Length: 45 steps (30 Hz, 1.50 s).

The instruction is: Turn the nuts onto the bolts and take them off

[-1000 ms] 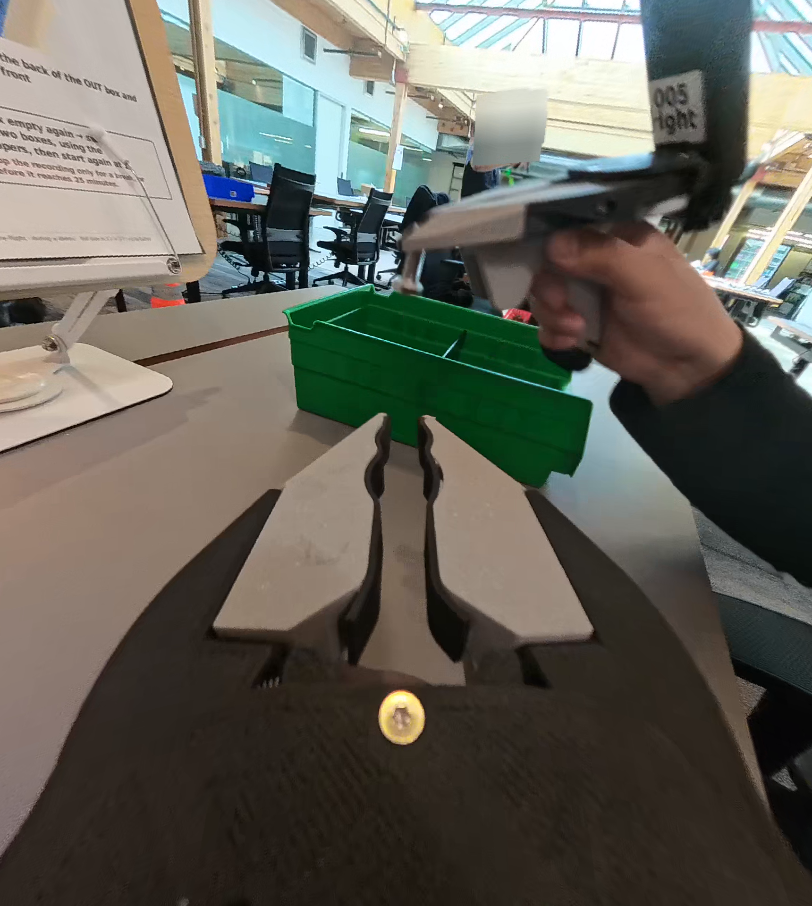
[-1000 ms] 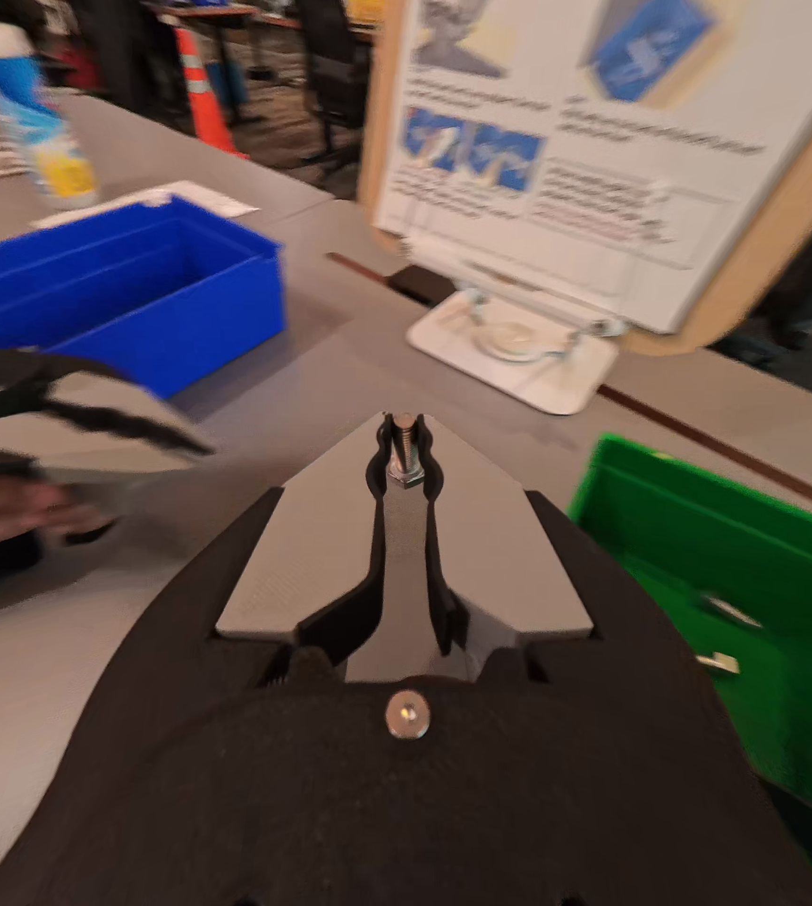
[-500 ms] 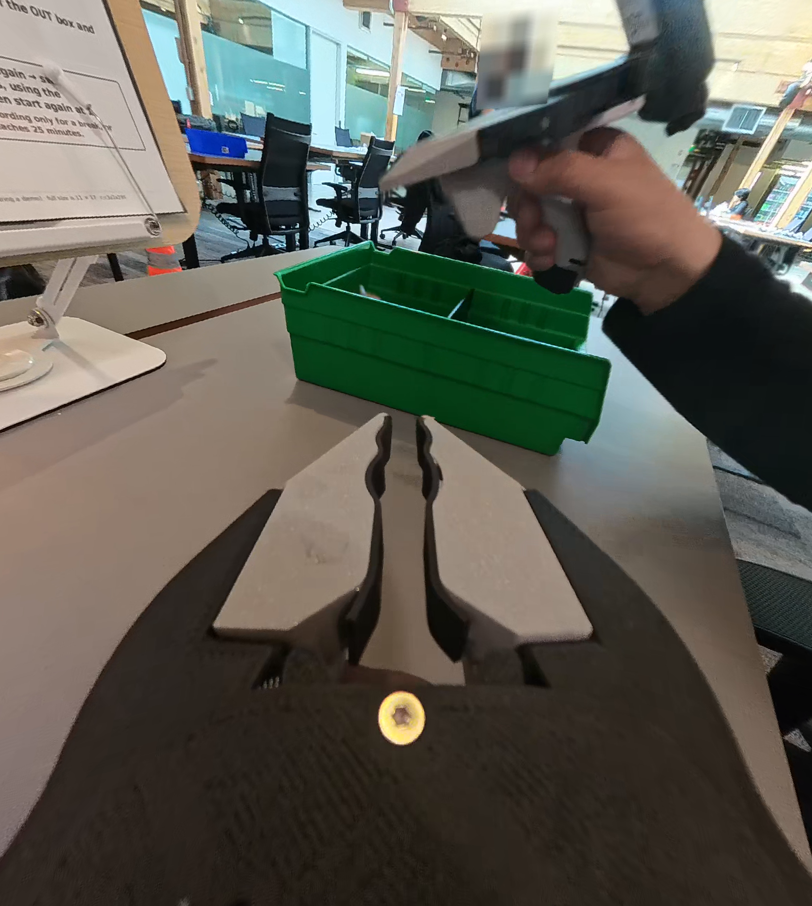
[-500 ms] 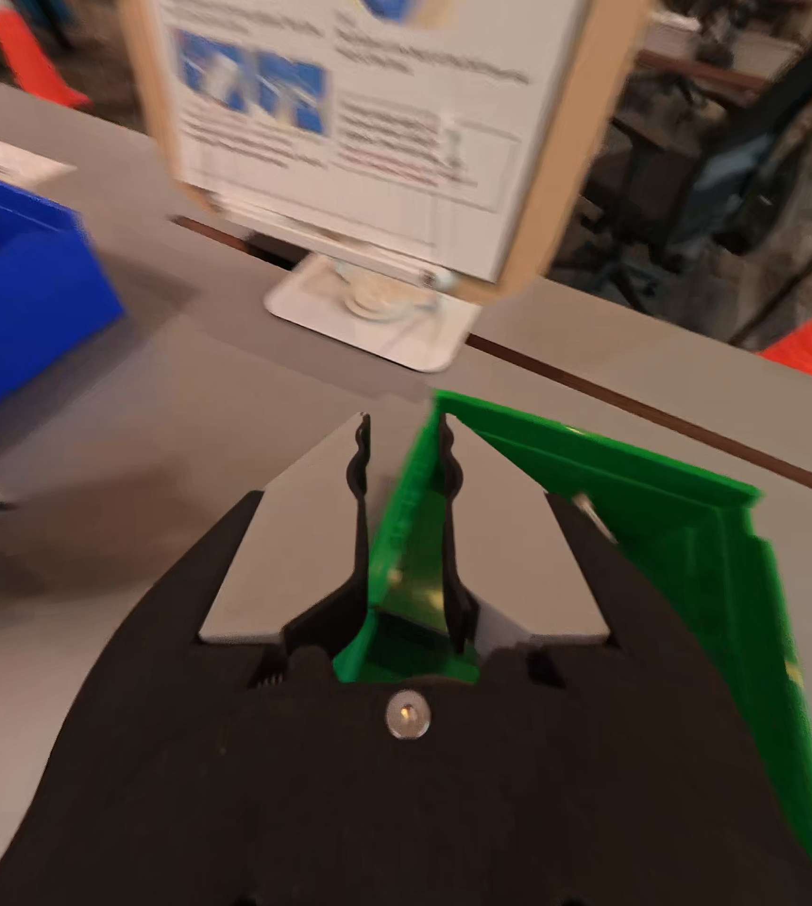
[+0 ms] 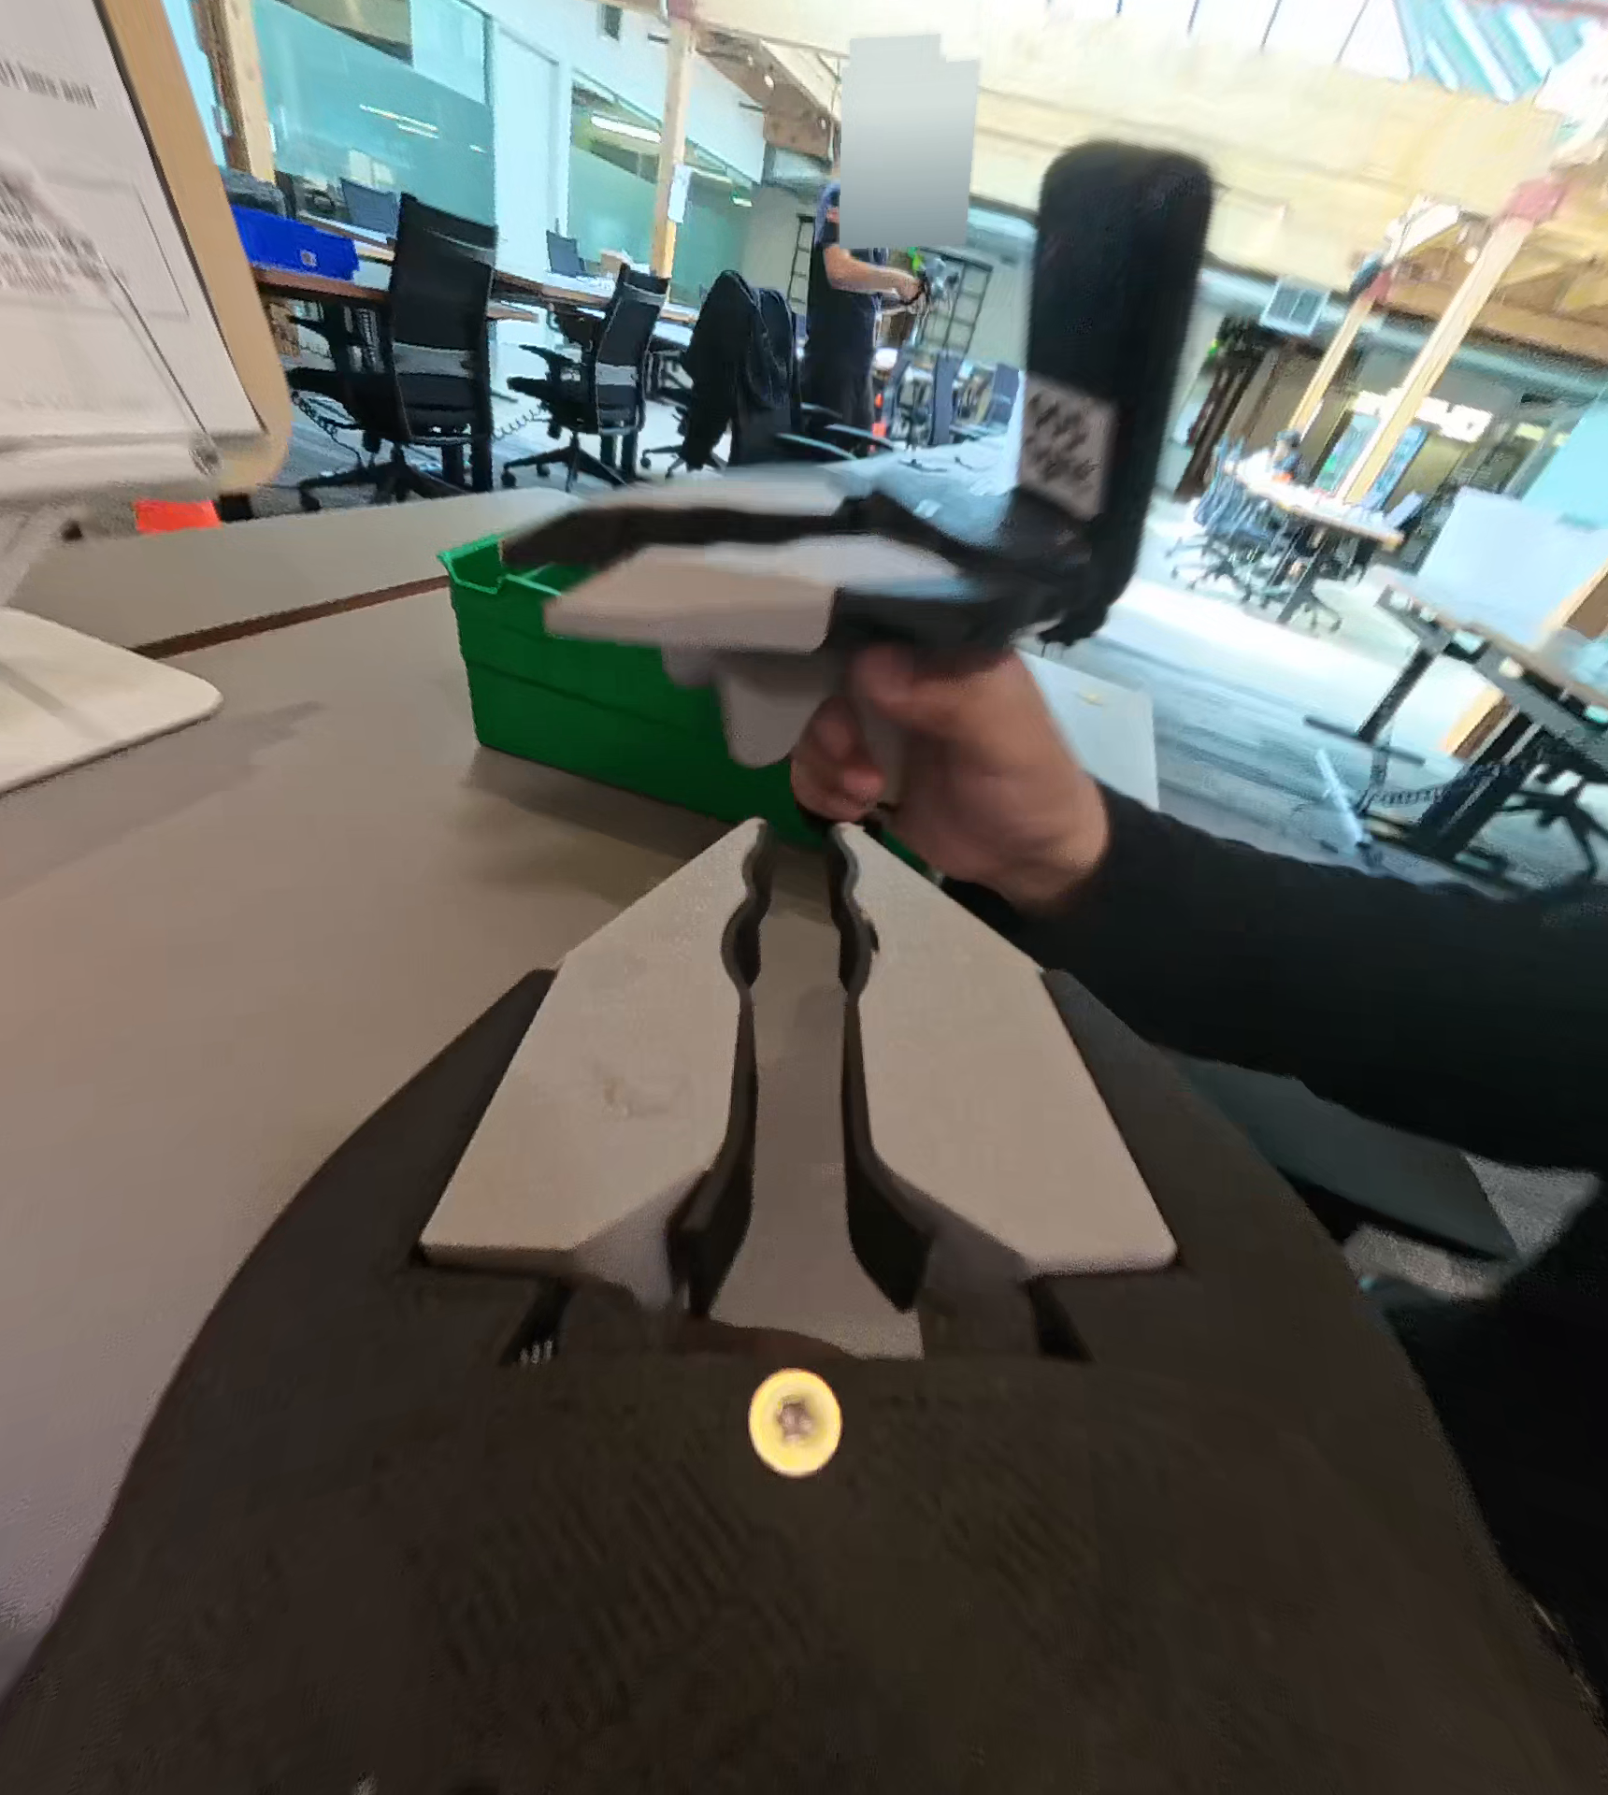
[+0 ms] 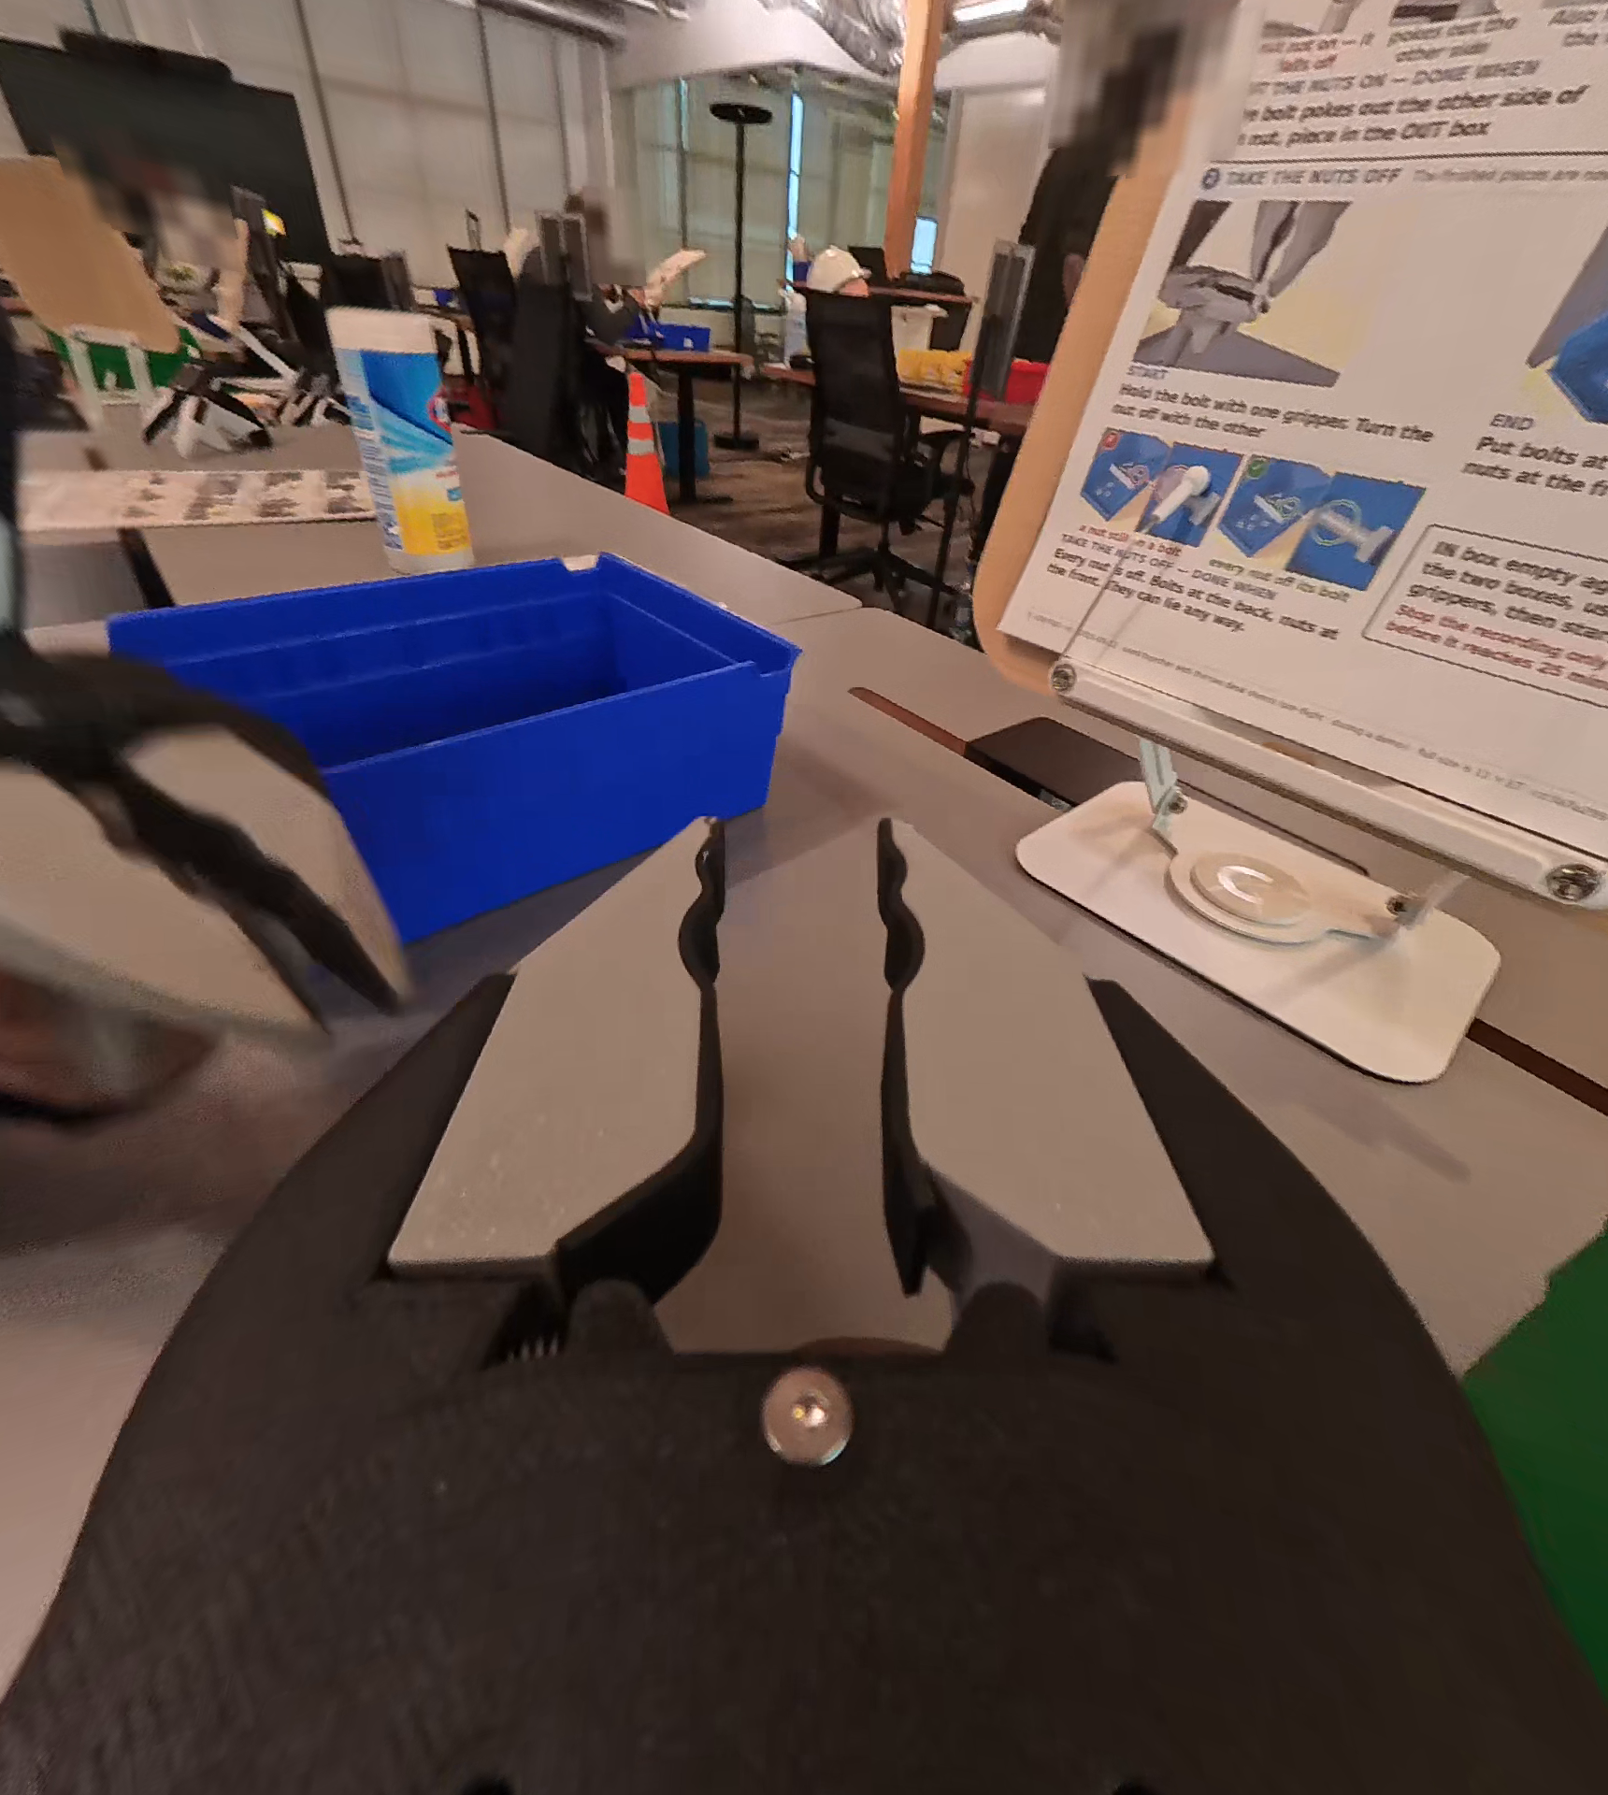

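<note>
Two grippers with grey fingers and black bodies are over one flat grey table (image 6: pixel 878 680). The left gripper (image 5: pixel 795 855) has a small gap between its fingers and nothing sits in that gap. The right gripper (image 6: pixel 795 855) has its fingers spread wider apart, and it also carries nothing. In the left wrist view the right gripper shows from the side, held by one hand (image 5: pixel 956 777) with a black sleeve (image 5: pixel 1363 1000), just in front of the green box.

There are two plastic boxes on the table. One blue plastic box (image 6: pixel 489 719) stands past the tips of the right gripper, a bit to the left. One green plastic box (image 5: pixel 577 699) stands on the other side of the table; only its corner shows in the right wrist view. No nut or bolt can be seen in these pictures. The inside of the green box is mostly hidden, and the part of the blue box that shows looks bare.

One white sign with pictures on a white stand (image 6: pixel 1266 932) stands on the table between the two boxes. One white and blue tub of wipes (image 6: pixel 402 447) stands behind the blue box. One orange cone (image 6: pixel 645 447) is on the floor far back.
</note>
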Tool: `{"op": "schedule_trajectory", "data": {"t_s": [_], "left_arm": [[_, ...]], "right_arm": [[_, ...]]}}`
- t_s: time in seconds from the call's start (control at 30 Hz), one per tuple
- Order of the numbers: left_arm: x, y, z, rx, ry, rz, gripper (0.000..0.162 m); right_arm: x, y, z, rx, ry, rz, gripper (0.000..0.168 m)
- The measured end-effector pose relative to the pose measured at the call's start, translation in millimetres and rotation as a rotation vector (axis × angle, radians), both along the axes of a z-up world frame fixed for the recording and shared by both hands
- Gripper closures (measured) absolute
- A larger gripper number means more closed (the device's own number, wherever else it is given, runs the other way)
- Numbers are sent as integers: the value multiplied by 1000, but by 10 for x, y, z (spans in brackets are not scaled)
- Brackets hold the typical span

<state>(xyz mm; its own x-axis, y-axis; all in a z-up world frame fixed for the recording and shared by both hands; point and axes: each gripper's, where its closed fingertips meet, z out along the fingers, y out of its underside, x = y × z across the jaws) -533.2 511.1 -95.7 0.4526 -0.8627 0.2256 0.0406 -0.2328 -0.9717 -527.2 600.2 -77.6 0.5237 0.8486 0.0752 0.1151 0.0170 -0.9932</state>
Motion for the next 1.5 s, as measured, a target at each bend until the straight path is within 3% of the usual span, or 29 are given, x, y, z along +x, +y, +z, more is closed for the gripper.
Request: {"op": "schedule_trajectory", "data": {"t_s": [0.1, 0.2, 0.33, 0.4, 0.47, 0.5, 0.67, 0.8, 1.0, 1.13, 1.23, 1.37, 1.4, 1.43, 1.5], "left_arm": [[-537, -298, 368, 79, 120, 12, 152], [-1323, -249, 442, 65, 367, 161, 150], [-2313, -186, -157, -271, 688, 174, 152], [-2733, -114, -503, -267, 925, 181, 162], [-2935, -236, -831, -291, 1124, 54, 162], [-3001, -274, -948, -321, 1198, 14, 154], [-3378, -155, -1213, -263, 1632, -77, 152], [-3616, -166, -1399, -344, 1814, -149, 144], [-3615, -112, -1508, -370, 1844, -190, 146], [-3455, -20, -1401, -307, 1699, -118, 146], [-3305, 206, -1021, -179, 1547, 42, 146], [-2899, 656, -98, 59, 1172, 349, 147], [-2695, 742, 170, 129, 1028, 412, 162], [-2458, 789, 411, 181, 875, 451, 162], [-1934, 723, 605, 188, 667, 395, 162]], "right_arm": [[-20, -44, -110, 6, 13, 25, 142], [-106, -146, -149, -42, 7, 89, 138], [-120, -211, -111, -4, 2, 91, 138], [-136, -237, -104, -10, 12, 104, 138], [-149, -250, -126, -35, 19, 120, 138], [-143, -238, -134, -42, 24, 117, 138], [-107, -196, -147, -64, 38, 113, 138], [-93, -179, -156, -69, 33, 111, 137], [-70, -189, -111, -74, 50, 122, 137], [-70, -201, -103, -89, 63, 134, 137], [-69, -195, -108, -100, 72, 138, 137], [-83, -177, -154, -111, 59, 140, 137], [-91, -175, -168, -111, 54, 139, 137], [-100, -175, -181, -108, 47, 139, 137], [-119, -179, -206, -97, 34, 140, 137]]}}
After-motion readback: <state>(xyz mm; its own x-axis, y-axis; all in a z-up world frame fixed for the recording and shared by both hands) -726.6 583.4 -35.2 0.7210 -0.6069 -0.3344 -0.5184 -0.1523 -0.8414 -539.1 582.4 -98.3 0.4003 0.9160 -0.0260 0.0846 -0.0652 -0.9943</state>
